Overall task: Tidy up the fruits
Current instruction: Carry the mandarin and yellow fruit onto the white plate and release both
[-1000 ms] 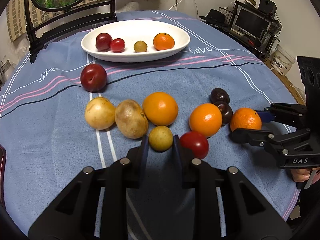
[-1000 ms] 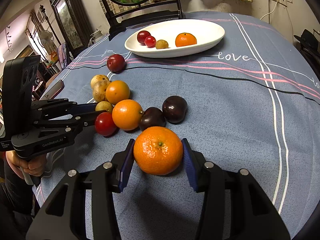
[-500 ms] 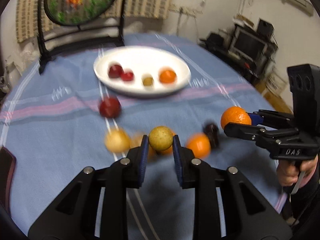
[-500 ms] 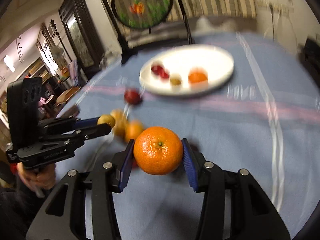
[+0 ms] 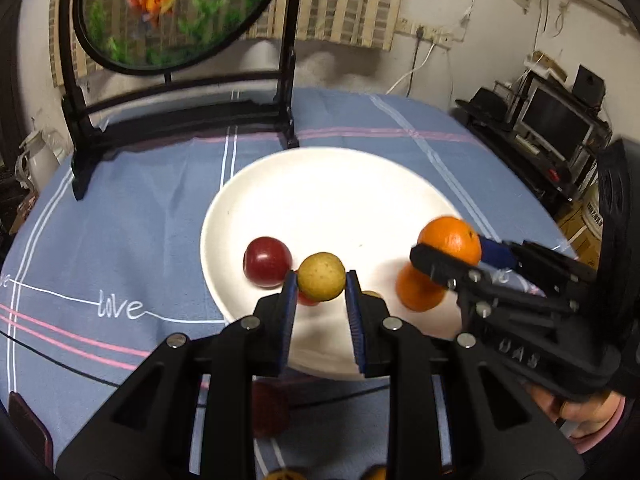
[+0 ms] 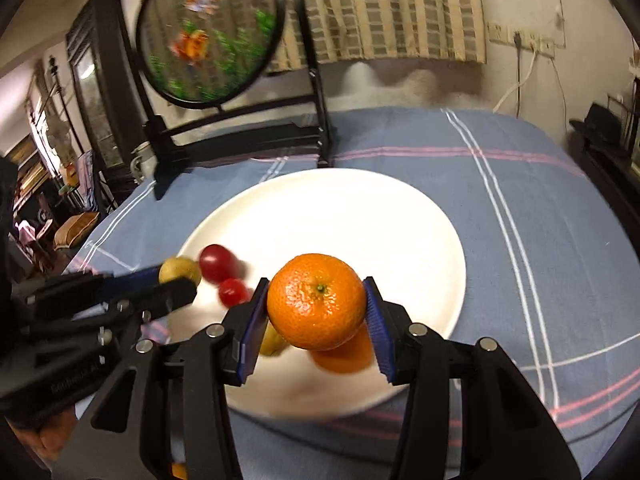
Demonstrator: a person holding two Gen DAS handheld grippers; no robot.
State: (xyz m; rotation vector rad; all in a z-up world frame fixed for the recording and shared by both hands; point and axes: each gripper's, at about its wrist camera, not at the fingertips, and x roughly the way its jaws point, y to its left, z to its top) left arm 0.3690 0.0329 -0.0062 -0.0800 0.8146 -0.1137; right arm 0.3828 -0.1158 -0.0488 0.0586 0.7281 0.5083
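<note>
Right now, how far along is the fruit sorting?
Done: red fruits and an orange lie in the plate. In hand: the left gripper holds a yellow fruit, the right gripper a mandarin, both over the plate. Left: releasing both; more fruit shows at the frame's bottom edge.

Black gripper (image 5: 321, 292), blue pads (image 5: 289, 300)

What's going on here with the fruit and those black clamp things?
A person is sorting fruit onto a white plate using a hand-held gripper in each hand. The left gripper is shut on a small yellow-green fruit, and the right gripper is shut on an orange. Both fruits are held above the near side of the plate, not yet released. On the plate lie two red fruits, another orange and a yellowish fruit, mostly hidden.
</note>
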